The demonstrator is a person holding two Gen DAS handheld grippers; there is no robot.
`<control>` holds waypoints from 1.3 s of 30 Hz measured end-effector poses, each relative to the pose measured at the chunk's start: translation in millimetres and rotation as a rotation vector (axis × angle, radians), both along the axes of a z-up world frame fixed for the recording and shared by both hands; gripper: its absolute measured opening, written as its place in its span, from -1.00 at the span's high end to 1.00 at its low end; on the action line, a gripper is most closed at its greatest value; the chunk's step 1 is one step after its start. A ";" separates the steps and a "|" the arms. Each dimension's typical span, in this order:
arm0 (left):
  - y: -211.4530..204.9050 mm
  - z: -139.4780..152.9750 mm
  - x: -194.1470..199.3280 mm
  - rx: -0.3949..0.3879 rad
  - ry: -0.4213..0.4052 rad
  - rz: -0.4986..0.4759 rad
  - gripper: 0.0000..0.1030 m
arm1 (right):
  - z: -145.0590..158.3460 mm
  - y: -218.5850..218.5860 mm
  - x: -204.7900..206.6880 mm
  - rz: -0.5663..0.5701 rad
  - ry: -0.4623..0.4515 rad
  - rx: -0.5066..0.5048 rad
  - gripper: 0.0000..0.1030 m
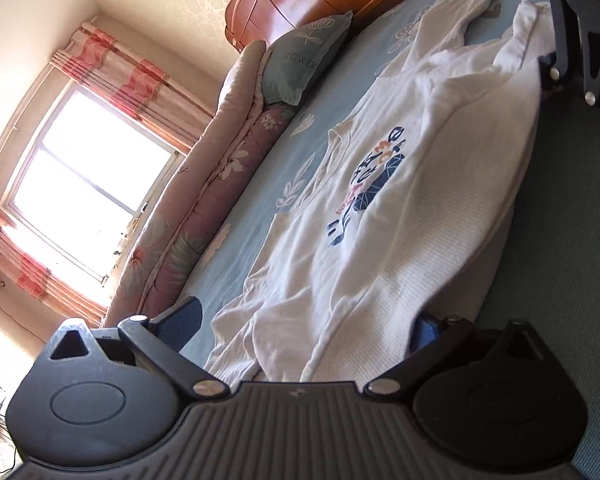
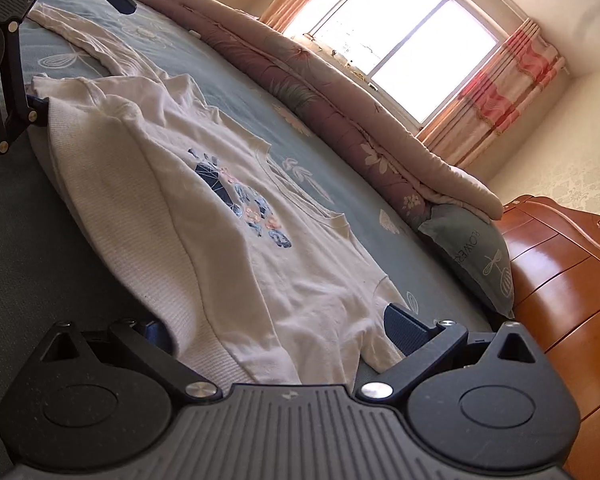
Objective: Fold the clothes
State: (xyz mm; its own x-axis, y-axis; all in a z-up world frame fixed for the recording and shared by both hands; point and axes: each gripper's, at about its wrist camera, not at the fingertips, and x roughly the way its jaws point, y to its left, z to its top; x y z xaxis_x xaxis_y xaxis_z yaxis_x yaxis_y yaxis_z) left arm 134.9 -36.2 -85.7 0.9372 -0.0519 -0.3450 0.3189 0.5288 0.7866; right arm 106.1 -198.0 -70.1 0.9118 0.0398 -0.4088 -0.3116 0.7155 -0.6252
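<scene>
A white sweatshirt with a dark blue printed design lies spread on the blue bed sheet; it also shows in the right wrist view. Its ribbed hem hangs at the bed's near edge. My left gripper is open, its fingers wide apart on either side of one end of the hem. My right gripper is open the same way at the other end of the hem. Each gripper shows in the other's view, the right gripper at top right and the left gripper at top left.
A rolled floral quilt runs along the far side of the bed under a bright window. A blue pillow leans against the wooden headboard. Dark green floor lies beside the bed.
</scene>
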 end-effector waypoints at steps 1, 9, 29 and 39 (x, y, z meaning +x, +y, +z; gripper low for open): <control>1.6 1.1 -0.9 -0.002 -0.001 0.004 -0.95 | 3.0 0.8 -3.6 -0.001 -0.027 -0.009 -1.00; 11.3 23.8 -18.9 0.000 0.130 -0.084 0.23 | 39.6 -5.2 -26.1 0.047 -0.097 -0.050 -1.00; 6.9 13.0 -41.0 0.091 0.224 -0.168 0.96 | 28.6 8.5 -39.8 0.149 0.333 -0.025 0.79; 38.3 85.5 -98.2 -0.019 0.327 -0.223 0.96 | 99.8 -9.8 -75.9 0.272 0.453 0.076 0.81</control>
